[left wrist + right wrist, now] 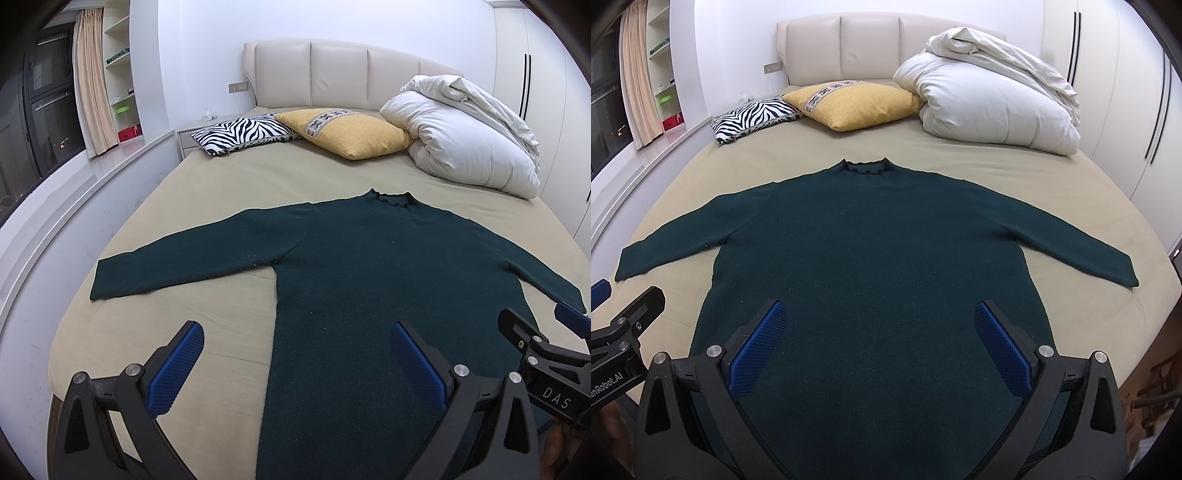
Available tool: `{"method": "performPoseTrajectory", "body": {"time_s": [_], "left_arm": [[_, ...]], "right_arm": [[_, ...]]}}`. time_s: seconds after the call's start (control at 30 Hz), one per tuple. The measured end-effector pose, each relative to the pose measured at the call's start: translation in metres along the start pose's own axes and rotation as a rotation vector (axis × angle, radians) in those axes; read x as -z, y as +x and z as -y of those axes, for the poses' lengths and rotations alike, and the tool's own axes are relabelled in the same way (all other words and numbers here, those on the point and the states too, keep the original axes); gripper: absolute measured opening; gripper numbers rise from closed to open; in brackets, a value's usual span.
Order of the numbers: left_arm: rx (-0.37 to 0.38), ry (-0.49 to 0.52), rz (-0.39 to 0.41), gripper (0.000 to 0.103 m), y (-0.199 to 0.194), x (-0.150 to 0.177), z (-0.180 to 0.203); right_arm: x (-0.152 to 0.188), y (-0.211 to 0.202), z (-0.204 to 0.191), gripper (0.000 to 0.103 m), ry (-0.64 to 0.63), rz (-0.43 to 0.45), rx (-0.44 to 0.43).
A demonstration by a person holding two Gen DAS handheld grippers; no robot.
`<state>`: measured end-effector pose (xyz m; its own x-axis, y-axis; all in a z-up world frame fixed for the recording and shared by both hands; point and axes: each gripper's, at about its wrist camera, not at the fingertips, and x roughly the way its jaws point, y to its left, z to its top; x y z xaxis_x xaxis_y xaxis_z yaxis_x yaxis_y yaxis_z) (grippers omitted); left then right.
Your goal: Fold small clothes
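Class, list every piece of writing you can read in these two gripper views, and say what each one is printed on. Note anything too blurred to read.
"DAS" – white letters on the body of the right gripper, seen at the edge of the left wrist view.
"enRobot.AI" – white letters on the body of the left gripper, cut off by the frame edge in the right wrist view.
The red box on the shelf: any print is too small to read.
The dark green sweater shows no writing.

One green sweater (864,236) is lying on one bed (798,151). Two pillows are sitting there, one zebra pillow (753,116) and one yellow pillow (857,103). One white blanket (990,103) is sitting there too.
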<state>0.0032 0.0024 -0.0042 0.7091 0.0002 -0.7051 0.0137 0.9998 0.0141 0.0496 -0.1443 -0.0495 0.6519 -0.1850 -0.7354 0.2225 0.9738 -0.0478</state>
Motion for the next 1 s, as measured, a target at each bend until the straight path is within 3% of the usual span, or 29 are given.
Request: {"method": "performPoseTrajectory", "body": {"time_s": [0.27,0.43,0.6,0.7,0.8,0.87,0.93,1.0], "left_arm": [[0.011,-0.008,-0.024,0.103,0.001,0.009,-0.003],[0.086,-0.045,-0.113,0.103,0.026,0.017,0.001],[0.116,-0.010,-0.161,0.103,0.047,0.018,0.020],[0.185,-0.035,-0.199,0.103,0.066,0.011,0.028],[0.231,-0.042,-0.181,0.103,0.080,-0.001,0.039],[0.231,-0.023,-0.123,0.103,0.085,-0.010,0.051],[0.258,0.000,-0.093,0.103,0.091,-0.016,0.064],[0.250,0.034,-0.127,0.103,0.100,-0.020,0.077]], "right_arm": [[0.003,0.004,0.003,0.103,0.016,-0.003,-0.015],[-0.003,0.010,0.052,0.103,0.104,0.033,-0.014],[-0.001,0.026,0.183,0.103,0.374,0.082,-0.042],[0.016,0.043,0.286,0.103,0.565,0.086,0.031],[0.044,0.059,0.385,0.093,0.750,0.090,0.113],[0.064,0.071,0.440,0.085,0.837,0.071,0.151],[0.083,0.085,0.487,0.083,0.925,0.048,0.143],[0.098,0.100,0.520,0.078,0.995,0.042,0.101]]}}
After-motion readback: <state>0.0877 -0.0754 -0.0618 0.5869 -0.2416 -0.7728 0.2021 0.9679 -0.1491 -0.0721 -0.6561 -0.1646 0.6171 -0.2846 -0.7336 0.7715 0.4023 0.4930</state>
